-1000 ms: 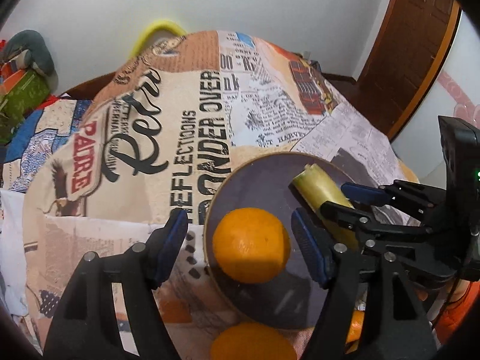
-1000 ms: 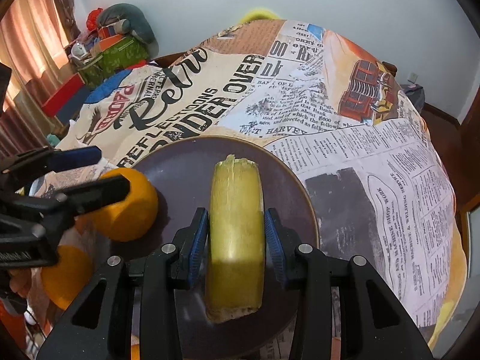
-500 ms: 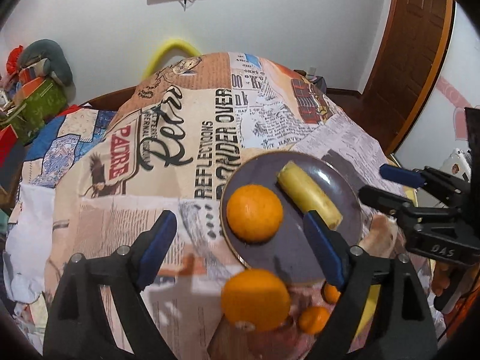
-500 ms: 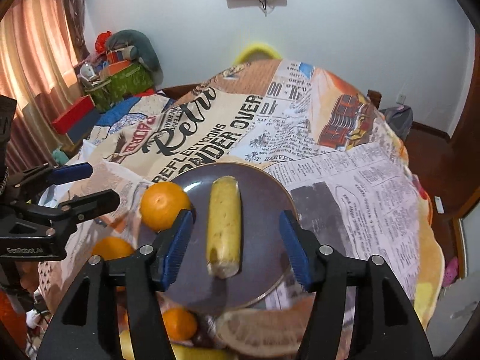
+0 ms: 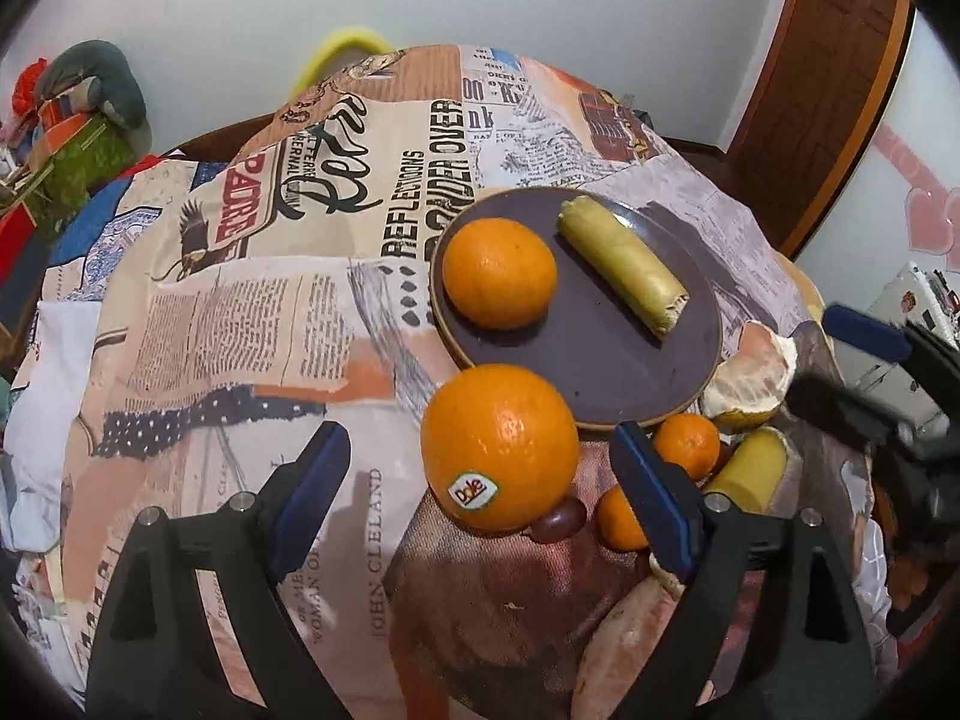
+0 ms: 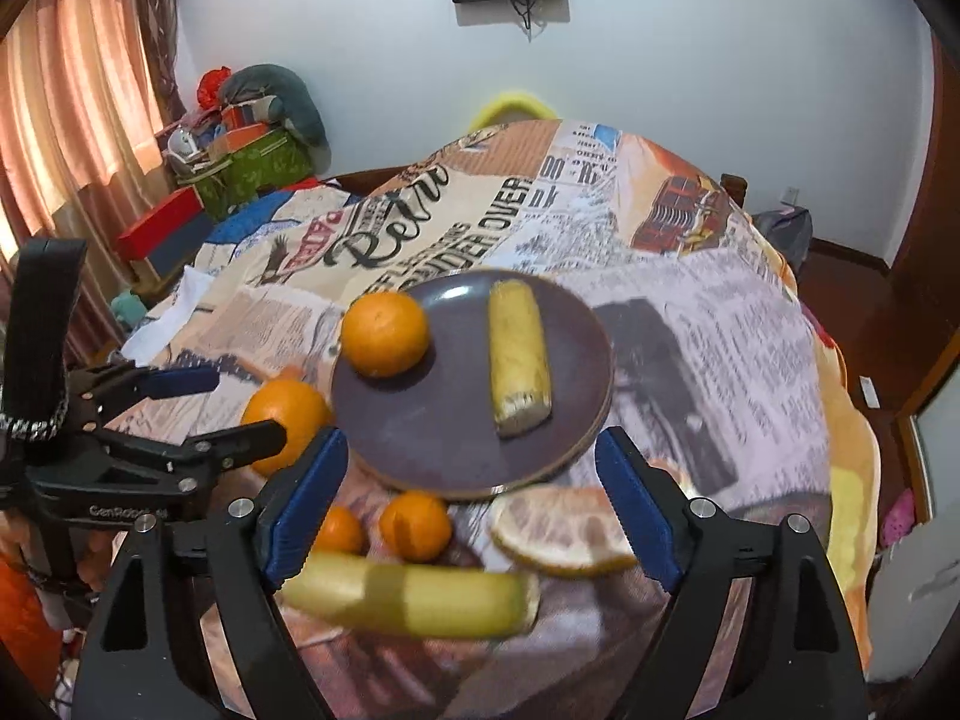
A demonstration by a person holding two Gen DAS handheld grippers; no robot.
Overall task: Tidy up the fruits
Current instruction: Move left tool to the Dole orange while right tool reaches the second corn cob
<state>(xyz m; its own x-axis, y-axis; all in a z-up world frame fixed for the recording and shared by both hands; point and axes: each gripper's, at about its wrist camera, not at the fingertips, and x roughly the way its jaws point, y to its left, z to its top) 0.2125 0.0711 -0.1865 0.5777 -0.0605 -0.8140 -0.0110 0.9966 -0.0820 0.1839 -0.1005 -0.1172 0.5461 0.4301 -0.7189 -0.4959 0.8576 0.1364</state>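
A dark round plate (image 5: 606,372) (image 6: 444,450) holds an orange (image 5: 499,273) (image 6: 385,333) and a yellow banana piece (image 5: 624,273) (image 6: 519,357). On the cloth in front of it lie a large Dole-sticker orange (image 5: 499,447) (image 6: 285,414), two small tangerines (image 5: 687,444) (image 6: 415,525), a peeled citrus half (image 5: 750,378) (image 6: 564,531) and another banana piece (image 6: 408,597) (image 5: 747,471). My left gripper (image 5: 480,492) is open, with the large orange between its fingers. My right gripper (image 6: 465,510) is open and empty above the loose fruit.
The table is draped in a newspaper-print cloth (image 5: 300,312). A dark grape (image 5: 561,522) lies by the large orange. Boxes and a cushion (image 6: 252,138) stand far left, a wooden door (image 5: 840,78) far right, a yellow chair back (image 6: 510,105) behind the table.
Both grippers have pulled back and up from the plate. The right gripper let go of the banana piece on the plate and opened wide. The orange stays on the plate.
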